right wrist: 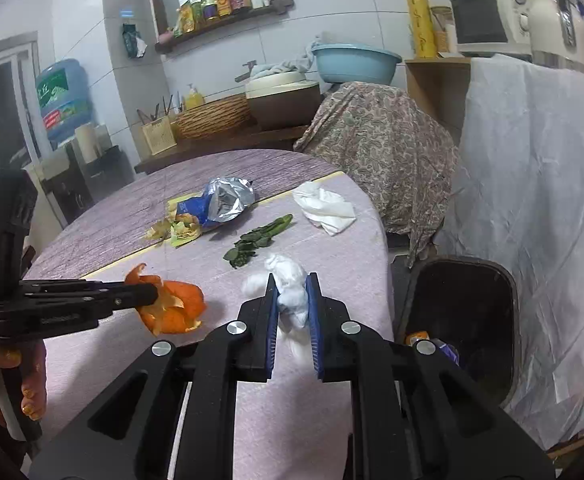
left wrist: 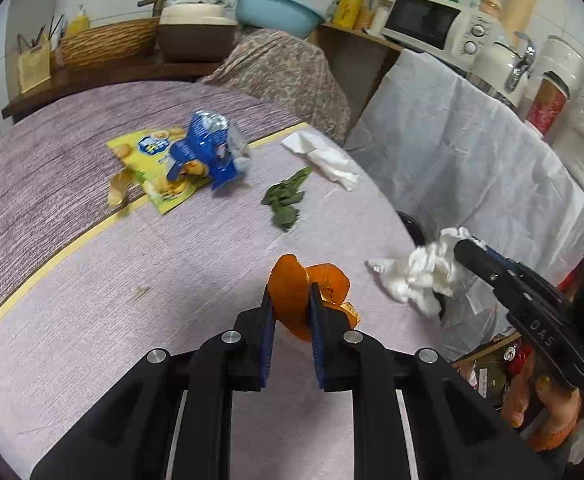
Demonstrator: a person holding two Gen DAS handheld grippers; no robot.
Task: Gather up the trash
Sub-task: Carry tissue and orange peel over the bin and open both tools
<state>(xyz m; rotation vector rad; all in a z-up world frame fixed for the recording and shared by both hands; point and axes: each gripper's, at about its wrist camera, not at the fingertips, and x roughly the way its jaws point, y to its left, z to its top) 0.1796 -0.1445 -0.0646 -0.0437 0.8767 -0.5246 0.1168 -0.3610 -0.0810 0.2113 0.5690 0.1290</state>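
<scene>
Orange peel [left wrist: 298, 292] sits pinched in the left tongs [left wrist: 290, 300], crumpled tissue [right wrist: 292, 296] clamped in the right tongs [right wrist: 292, 292]

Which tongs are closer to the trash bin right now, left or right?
Right. The right tongs, shut on a white tissue wad, sit near the table edge beside the black bin. The left tongs, gripping orange peel, are farther over the table.

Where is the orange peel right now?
The orange peel is pinched in the left gripper just above the purple tablecloth. In the right wrist view it hangs left of the white tissue held by the right gripper.
</scene>
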